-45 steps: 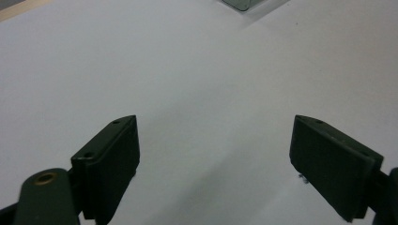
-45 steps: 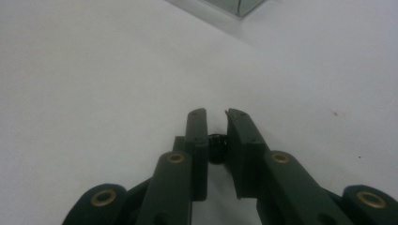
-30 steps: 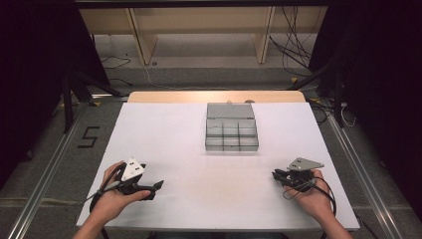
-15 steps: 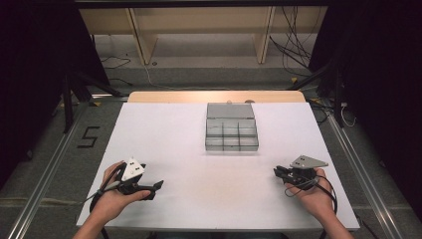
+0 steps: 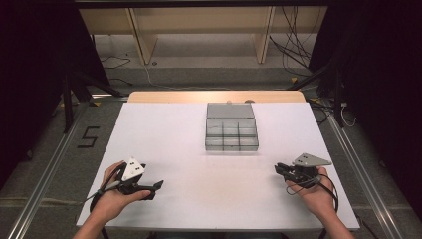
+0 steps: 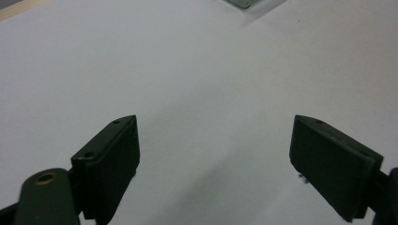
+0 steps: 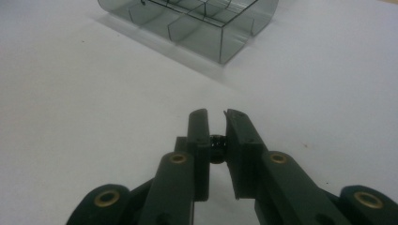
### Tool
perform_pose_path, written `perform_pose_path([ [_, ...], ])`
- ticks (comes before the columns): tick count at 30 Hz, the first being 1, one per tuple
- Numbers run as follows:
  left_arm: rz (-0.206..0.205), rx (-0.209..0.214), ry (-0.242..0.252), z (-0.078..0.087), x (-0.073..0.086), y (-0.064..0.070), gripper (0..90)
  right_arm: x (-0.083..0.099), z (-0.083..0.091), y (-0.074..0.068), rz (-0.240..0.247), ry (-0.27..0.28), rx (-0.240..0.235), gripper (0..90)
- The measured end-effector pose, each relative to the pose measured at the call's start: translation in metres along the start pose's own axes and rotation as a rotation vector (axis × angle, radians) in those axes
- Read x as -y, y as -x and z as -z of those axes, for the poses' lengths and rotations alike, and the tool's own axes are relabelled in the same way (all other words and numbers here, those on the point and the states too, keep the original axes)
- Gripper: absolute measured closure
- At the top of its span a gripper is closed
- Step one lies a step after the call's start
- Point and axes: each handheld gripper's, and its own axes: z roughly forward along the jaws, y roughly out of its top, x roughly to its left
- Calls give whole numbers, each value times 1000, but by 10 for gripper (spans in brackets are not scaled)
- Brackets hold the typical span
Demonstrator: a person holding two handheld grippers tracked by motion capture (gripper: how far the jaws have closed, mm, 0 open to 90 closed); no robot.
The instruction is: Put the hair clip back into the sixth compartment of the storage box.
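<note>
Left tongs (image 6: 213,164) spread wide, empty. Right tongs (image 7: 217,136) nearly closed, pinching a small dark object (image 7: 217,147). Compartment box (image 5: 232,133) sits mid-surface (image 5: 164,124), well apart. Carry it level, hover over one cell, then release low.
</note>
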Motion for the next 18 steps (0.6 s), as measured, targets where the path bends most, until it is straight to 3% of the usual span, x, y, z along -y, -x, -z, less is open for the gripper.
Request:
perform_pose_path([
  [18, -3, 0, -5, 0, 0, 0, 160, -9, -1, 1, -8, 14, 11, 811],
])
